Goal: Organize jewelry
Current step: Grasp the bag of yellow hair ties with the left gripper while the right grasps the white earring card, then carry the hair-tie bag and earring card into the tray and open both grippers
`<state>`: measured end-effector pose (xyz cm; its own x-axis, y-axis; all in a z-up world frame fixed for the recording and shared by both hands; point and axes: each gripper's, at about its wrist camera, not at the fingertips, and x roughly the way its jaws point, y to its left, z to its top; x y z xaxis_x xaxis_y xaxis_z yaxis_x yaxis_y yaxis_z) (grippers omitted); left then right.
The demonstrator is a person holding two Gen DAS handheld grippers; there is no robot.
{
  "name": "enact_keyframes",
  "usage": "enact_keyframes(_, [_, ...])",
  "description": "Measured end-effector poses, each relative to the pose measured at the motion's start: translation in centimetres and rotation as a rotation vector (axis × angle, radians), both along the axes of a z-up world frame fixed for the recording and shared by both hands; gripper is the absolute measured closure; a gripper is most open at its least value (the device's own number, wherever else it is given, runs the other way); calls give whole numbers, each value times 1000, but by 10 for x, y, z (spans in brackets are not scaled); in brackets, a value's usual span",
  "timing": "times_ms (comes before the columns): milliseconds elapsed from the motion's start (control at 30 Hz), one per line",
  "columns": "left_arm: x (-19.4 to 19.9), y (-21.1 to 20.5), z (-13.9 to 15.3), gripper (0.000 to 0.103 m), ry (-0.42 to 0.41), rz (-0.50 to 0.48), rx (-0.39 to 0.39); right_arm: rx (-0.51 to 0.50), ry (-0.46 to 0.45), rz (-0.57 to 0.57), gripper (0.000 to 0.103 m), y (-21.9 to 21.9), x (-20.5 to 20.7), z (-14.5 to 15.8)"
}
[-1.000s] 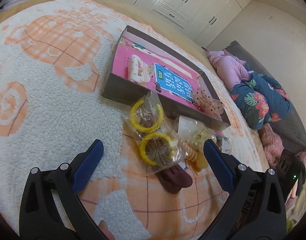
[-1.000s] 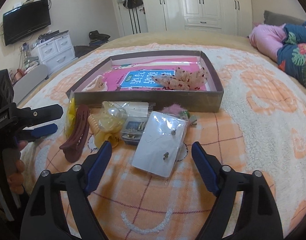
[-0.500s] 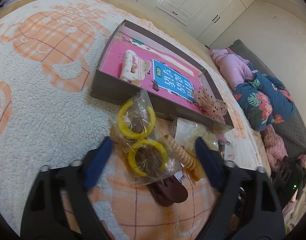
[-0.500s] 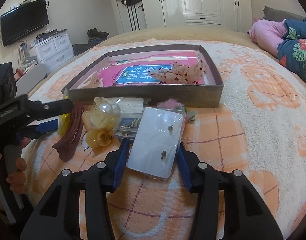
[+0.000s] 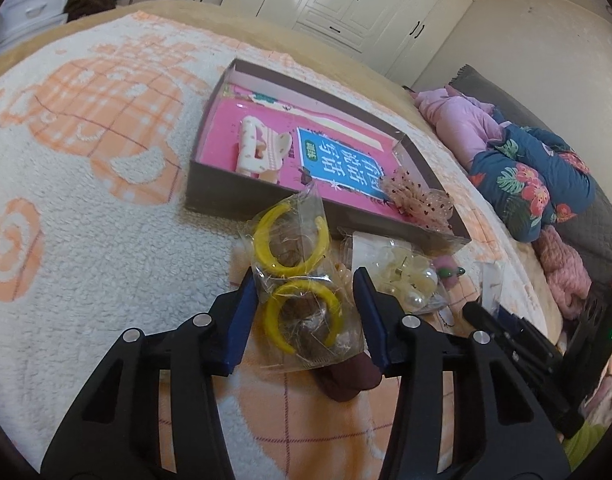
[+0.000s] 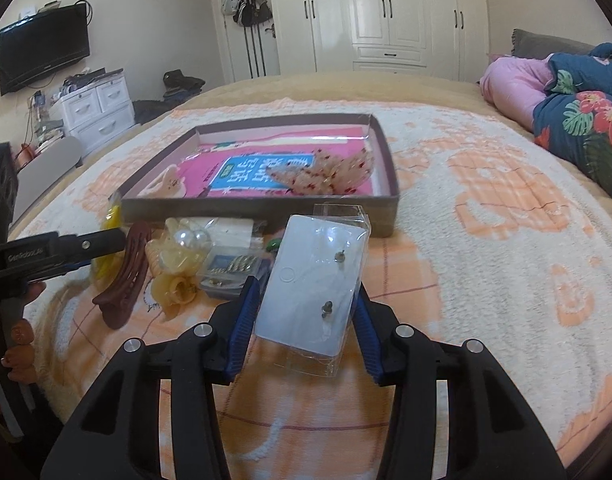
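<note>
My left gripper point(image 5: 306, 304) is shut on a clear bag of yellow hoop earrings point(image 5: 301, 280), held just above the bedspread. My right gripper point(image 6: 306, 308) is shut on a clear packet with a white earring card point(image 6: 314, 280), lifted off the bed. The brown tray point(image 5: 233, 192) with a pink lining lies beyond both; it holds a cream hair claw point(image 5: 261, 148) and a spotted bow point(image 5: 422, 200). The tray point(image 6: 265, 208) also shows in the right wrist view. A dark brown hair clip point(image 6: 125, 272), a pearl clip point(image 6: 189, 240) and a yellow claw point(image 6: 173, 288) lie in front of it.
The orange and white fleece bedspread point(image 5: 85, 208) covers the bed. Folded pink and floral bedding point(image 5: 526, 168) lies at the right. A white drawer unit point(image 6: 93, 108) and a TV point(image 6: 41, 52) stand past the bed's left side. Wardrobes point(image 6: 386, 12) line the far wall.
Both grippers went from wide open to shut: the left onto the yellow hoop bag, the right onto the white card packet. Both items have risen slightly off the bedspread.
</note>
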<state>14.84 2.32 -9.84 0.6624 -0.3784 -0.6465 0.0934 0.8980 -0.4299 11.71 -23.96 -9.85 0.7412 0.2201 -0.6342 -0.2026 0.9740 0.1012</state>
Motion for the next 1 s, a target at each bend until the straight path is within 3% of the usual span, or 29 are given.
enact_keyframes(467, [-4,-4,36,64,-145,-4,95,-59,-71,-8,59,-11,2,20])
enact_keyframes(1000, [33,-23,51,64,-175,-43,104,-40,-89,-9,59,-16,34,38])
